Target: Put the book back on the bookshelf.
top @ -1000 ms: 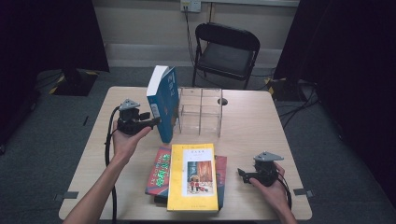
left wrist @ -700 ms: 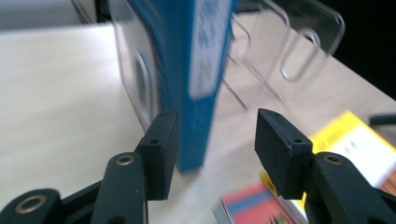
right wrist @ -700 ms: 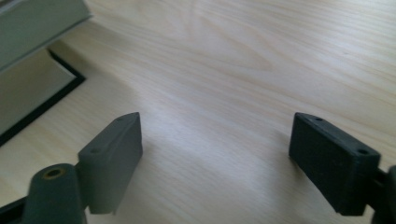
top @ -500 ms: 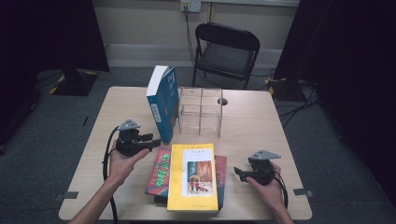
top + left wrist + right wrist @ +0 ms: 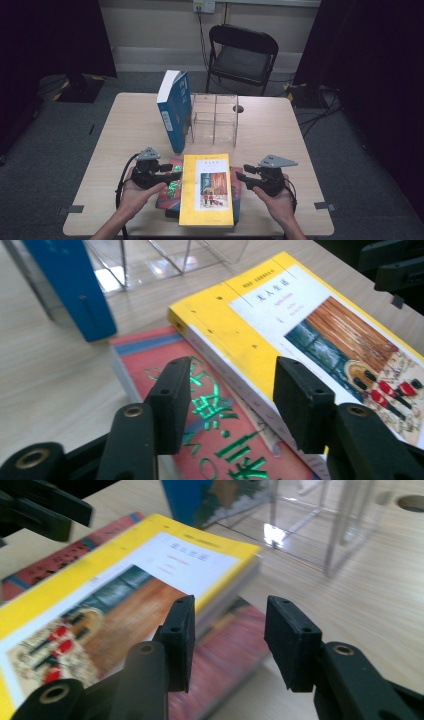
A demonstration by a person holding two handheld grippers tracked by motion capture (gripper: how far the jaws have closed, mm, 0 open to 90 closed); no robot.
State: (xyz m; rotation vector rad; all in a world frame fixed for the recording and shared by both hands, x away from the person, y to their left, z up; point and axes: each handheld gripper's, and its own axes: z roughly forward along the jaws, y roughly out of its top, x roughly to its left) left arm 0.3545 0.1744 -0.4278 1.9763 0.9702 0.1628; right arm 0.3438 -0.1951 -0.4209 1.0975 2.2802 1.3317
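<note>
Red book (image 5: 171,186) largely under yellow book (image 5: 207,187)

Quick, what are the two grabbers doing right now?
Left gripper: open, holding nothing, at the yellow book's edge.
Right gripper: open, jaws just been closing, nothing gripped.

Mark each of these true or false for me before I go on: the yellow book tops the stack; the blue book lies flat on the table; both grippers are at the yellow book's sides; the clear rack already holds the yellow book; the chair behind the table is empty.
1. The yellow book tops the stack. True.
2. The blue book lies flat on the table. False: it stands upright against the clear rack.
3. The left gripper and the right gripper flank the yellow book. True; both sets of jaws stand apart, nothing gripped.
4. The clear rack holds the yellow book. False: its compartments are empty.
5. The chair is empty. True.
</note>
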